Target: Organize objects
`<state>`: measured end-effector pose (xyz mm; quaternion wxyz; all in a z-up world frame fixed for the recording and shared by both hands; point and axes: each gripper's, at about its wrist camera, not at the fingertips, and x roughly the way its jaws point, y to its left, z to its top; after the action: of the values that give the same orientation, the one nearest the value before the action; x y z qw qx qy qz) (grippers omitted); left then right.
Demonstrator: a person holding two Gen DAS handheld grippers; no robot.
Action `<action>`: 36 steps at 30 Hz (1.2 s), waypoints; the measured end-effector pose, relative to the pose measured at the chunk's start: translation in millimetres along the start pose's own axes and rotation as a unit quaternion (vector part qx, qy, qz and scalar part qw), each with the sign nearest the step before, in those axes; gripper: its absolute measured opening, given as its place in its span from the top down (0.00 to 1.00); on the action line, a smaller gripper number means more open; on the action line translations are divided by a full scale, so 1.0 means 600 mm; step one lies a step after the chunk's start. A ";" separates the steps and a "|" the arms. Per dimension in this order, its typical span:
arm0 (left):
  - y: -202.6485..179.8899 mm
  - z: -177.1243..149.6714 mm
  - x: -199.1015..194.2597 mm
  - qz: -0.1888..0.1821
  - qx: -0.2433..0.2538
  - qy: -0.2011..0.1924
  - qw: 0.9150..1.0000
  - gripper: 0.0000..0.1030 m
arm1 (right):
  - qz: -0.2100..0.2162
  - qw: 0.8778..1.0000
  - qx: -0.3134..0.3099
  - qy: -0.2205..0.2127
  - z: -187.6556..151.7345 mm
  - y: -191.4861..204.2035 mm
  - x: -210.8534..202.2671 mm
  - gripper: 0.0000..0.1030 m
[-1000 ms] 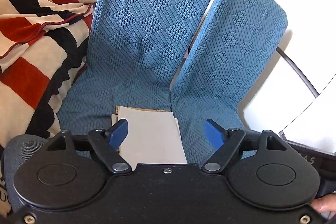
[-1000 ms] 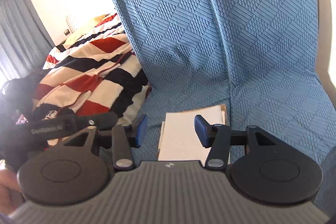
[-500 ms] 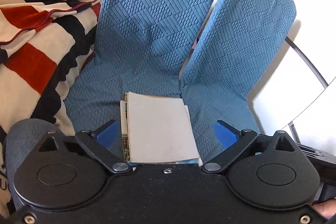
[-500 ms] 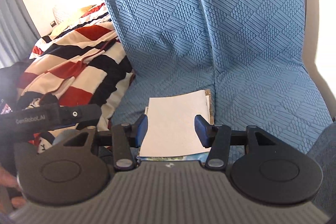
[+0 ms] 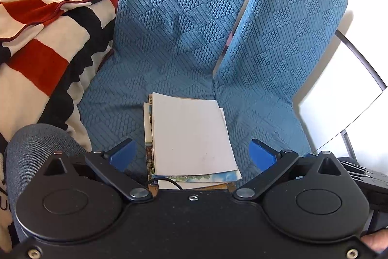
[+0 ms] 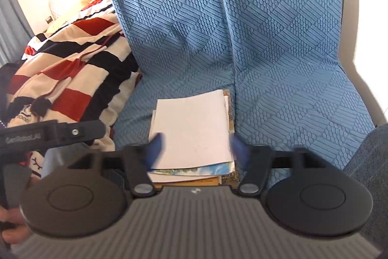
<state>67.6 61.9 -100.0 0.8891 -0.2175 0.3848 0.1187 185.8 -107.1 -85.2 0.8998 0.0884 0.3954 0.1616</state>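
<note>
Both grippers now wider: left gripper (image 5: 191,154) jaws wide, right gripper (image 6: 197,147) jaws apart, blurred, flanking white-topped stack of paper booklets (image 5: 191,137) on blue quilted seat cover (image 5: 174,35).

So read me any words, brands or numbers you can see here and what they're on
"GenRobot.AI": on the left gripper's black body, seen from the right wrist view; blurred, so this is my best reading.
"FOOD": partial print on the white cloth under the striped blanket; the rest is hidden.
Book stack: print on the cover edges is too small to read.
Nothing else is readable.
</note>
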 end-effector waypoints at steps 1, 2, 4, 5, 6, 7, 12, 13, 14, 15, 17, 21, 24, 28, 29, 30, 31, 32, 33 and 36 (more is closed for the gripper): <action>0.000 0.000 0.000 0.000 0.000 0.001 1.000 0.03 | 0.001 1.000 0.003 0.003 0.000 -0.002 0.002 0.07; 0.000 0.000 0.000 0.000 0.000 0.001 1.000 0.03 | -0.001 1.000 0.005 0.008 0.000 -0.004 0.004 0.01; 0.002 0.000 0.000 0.002 -0.001 0.002 1.000 0.03 | -0.010 1.000 0.004 0.018 0.000 -0.004 0.010 0.00; 0.003 0.000 0.000 0.003 -0.002 0.003 1.000 0.03 | -0.015 1.000 0.004 0.020 -0.001 -0.005 0.012 0.00; 0.004 0.000 0.000 0.003 -0.003 0.003 1.000 0.03 | -0.017 1.000 0.004 0.020 -0.001 -0.005 0.013 0.00; 0.005 0.000 0.000 0.002 -0.004 0.004 1.000 0.03 | -0.019 1.000 0.005 0.021 -0.003 -0.005 0.013 0.00; 0.005 -0.001 0.002 0.004 -0.004 0.005 1.000 0.03 | -0.021 1.000 0.005 0.021 -0.002 -0.006 0.012 0.00; 0.004 -0.001 0.002 0.004 -0.002 0.006 1.000 0.03 | -0.021 1.000 0.006 0.021 -0.002 -0.007 0.012 0.00; 0.004 -0.001 0.003 0.003 -0.002 0.007 1.000 0.03 | -0.020 1.000 0.008 0.021 -0.002 -0.007 0.012 0.00; 0.003 -0.001 0.003 0.002 -0.001 0.007 1.000 0.03 | -0.019 1.000 0.008 0.021 -0.002 -0.006 0.011 0.00; 0.003 -0.001 0.004 0.002 0.000 0.007 1.000 0.03 | -0.018 1.000 0.007 0.020 -0.002 -0.005 0.011 0.00; 0.006 0.000 0.004 0.001 -0.003 0.008 1.000 0.03 | -0.017 1.000 0.007 0.021 -0.001 -0.005 0.011 0.00; 0.007 0.000 0.004 0.001 -0.004 0.008 1.000 0.03 | -0.018 1.000 0.006 0.021 -0.001 -0.005 0.011 0.00; 0.006 -0.001 0.003 0.003 -0.003 0.010 1.000 0.03 | -0.016 1.000 0.005 0.023 -0.001 -0.004 0.011 0.00; 0.006 -0.001 0.003 0.002 -0.002 0.010 1.000 0.03 | -0.016 1.000 0.004 0.023 -0.002 -0.003 0.012 0.00; 0.005 -0.001 0.004 0.002 -0.002 0.011 1.000 0.03 | -0.017 1.000 0.004 0.024 -0.002 -0.003 0.012 0.00; 0.005 -0.001 0.004 0.002 -0.003 0.011 1.000 0.03 | -0.017 1.000 0.004 0.025 -0.002 -0.003 0.013 0.00; 0.005 -0.001 0.004 0.003 -0.002 0.011 1.000 0.03 | -0.016 1.000 0.004 0.026 -0.002 -0.003 0.014 0.00; 0.005 -0.001 0.004 0.003 -0.002 0.011 1.000 0.03 | -0.016 1.000 0.004 0.026 -0.002 -0.003 0.014 0.00; 0.004 0.000 0.004 0.003 -0.002 0.012 1.000 0.03 | -0.015 0.999 0.005 0.028 -0.002 -0.003 0.015 0.00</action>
<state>68.6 64.1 -102.6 0.8838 -0.2194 0.3958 0.1193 191.0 -105.3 -92.9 0.8904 0.0819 0.4225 0.1483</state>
